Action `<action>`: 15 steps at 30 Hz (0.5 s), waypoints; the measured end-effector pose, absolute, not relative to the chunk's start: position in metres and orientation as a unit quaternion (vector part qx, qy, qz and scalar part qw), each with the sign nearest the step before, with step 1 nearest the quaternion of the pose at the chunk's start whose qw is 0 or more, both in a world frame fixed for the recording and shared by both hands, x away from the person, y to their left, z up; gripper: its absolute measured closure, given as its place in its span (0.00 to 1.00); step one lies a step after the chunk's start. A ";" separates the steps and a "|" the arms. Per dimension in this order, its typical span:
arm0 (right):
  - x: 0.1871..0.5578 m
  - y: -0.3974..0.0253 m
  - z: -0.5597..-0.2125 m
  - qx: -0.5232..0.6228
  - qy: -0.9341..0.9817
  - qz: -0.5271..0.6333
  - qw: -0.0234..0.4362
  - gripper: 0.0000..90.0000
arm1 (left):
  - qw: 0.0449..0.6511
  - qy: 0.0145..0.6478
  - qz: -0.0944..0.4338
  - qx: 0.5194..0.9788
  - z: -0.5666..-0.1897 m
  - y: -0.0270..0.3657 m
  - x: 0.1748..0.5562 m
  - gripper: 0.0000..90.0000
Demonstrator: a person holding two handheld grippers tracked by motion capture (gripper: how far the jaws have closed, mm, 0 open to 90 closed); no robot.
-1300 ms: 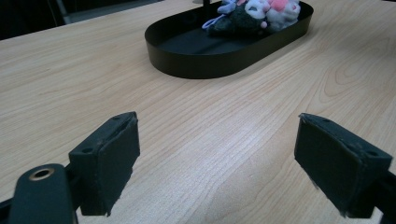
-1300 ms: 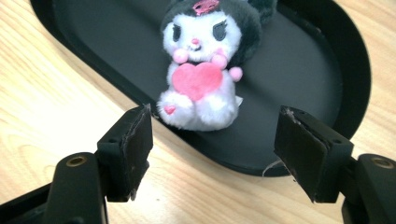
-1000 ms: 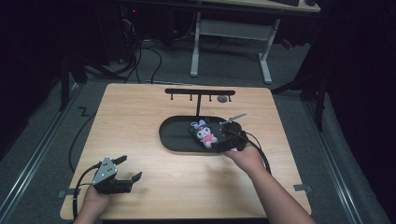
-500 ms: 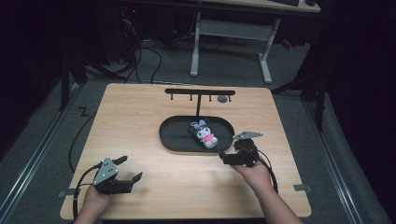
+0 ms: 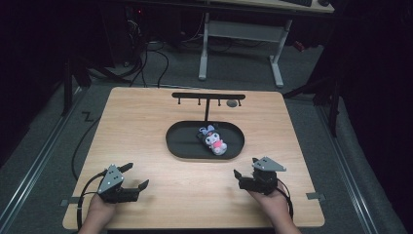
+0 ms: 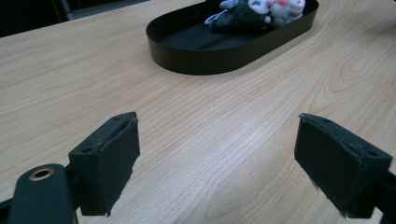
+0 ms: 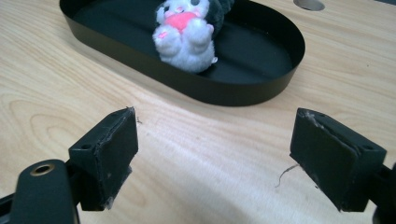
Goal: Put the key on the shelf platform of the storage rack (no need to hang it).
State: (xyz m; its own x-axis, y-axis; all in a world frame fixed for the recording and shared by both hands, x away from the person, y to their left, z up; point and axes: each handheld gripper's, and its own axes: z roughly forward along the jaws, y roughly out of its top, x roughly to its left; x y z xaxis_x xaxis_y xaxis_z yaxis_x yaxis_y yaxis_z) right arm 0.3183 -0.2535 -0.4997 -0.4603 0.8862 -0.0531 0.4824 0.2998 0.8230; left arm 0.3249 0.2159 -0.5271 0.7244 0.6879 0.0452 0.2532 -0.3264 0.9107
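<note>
A black oval tray lies at the middle of the wooden table, with a small white, pink and dark plush toy lying in its right half. My right gripper is on the table in front of the tray's right end, open and holding nothing. In the right gripper view the plush toy lies in the tray just beyond the spread jaws of my right gripper. My left gripper rests open near the front left, far from the tray.
A black T-shaped rack with small hooks stands behind the tray. A grey round spot lies on the table by its right end. Bare wood lies between the grippers. Table edges run close behind both hands.
My right gripper has drawn back from the tray towards the front edge, open and with nothing in it. The plush toy stays in the tray. The left gripper has not moved.
</note>
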 end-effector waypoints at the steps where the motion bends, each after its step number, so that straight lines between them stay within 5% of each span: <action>1: 0.314 -0.255 -0.502 0.449 0.759 0.391 0.265 0.17 | 0.499 0.298 0.219 0.784 -0.526 0.216 0.324 0.16; 6: 0.285 -0.264 -0.513 0.459 0.715 0.430 0.304 0.17 | 0.504 0.284 0.221 0.786 -0.523 0.209 0.320 0.16; 15: 0.278 -0.272 -0.512 0.461 0.709 0.441 0.301 0.17 | 0.510 0.283 0.226 0.780 -0.520 0.203 0.318 0.16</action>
